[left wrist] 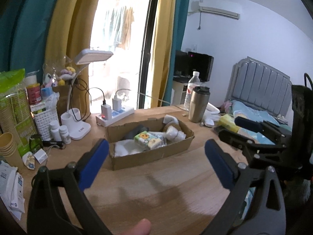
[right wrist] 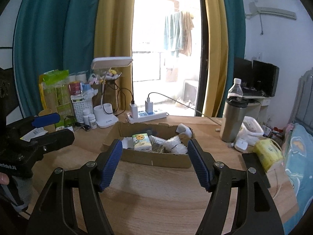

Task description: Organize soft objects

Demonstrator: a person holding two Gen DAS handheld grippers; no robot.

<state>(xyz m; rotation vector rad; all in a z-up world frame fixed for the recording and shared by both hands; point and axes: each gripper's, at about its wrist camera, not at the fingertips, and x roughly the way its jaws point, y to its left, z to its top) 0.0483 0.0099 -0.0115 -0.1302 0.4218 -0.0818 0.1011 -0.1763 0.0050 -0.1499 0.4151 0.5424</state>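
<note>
Hovering above a wooden tabletop [right wrist: 156,192], two hand-held grippers face a shallow cardboard box [left wrist: 148,156] that sits near the middle of the wood. The left gripper [left wrist: 156,164] has its blue-padded jaws spread wide apart with nothing between them. The right gripper [right wrist: 154,162] also has its jaws apart and empty, though not as wide. Neither touches the box.

Inside the box lie the soft things: a tissue pack [right wrist: 141,142] printed with a cartoon, white rolled cloths [right wrist: 175,145] beside it on the right, a white folded piece [left wrist: 125,149] at the left end, and something dark grey [left wrist: 135,132] toward the back. Another white soft item [right wrist: 183,129] rests against the far right corner of the box.

Behind the box stand a white power strip [right wrist: 146,116] with two chargers plugged in, a white desk lamp [right wrist: 106,120], small white bottles [left wrist: 59,132] and a white basket [left wrist: 46,121]. To the right of the box stand a steel tumbler [right wrist: 232,119] and a water bottle [right wrist: 235,88] behind it. A yellow tissue pack [right wrist: 267,154] lies at the tabletop's right edge, just beside a bed [right wrist: 299,156] with blue bedding. Curtains and a bright glass door fill the background. A fingertip [left wrist: 141,227] shows at the bottom of the left view.
</note>
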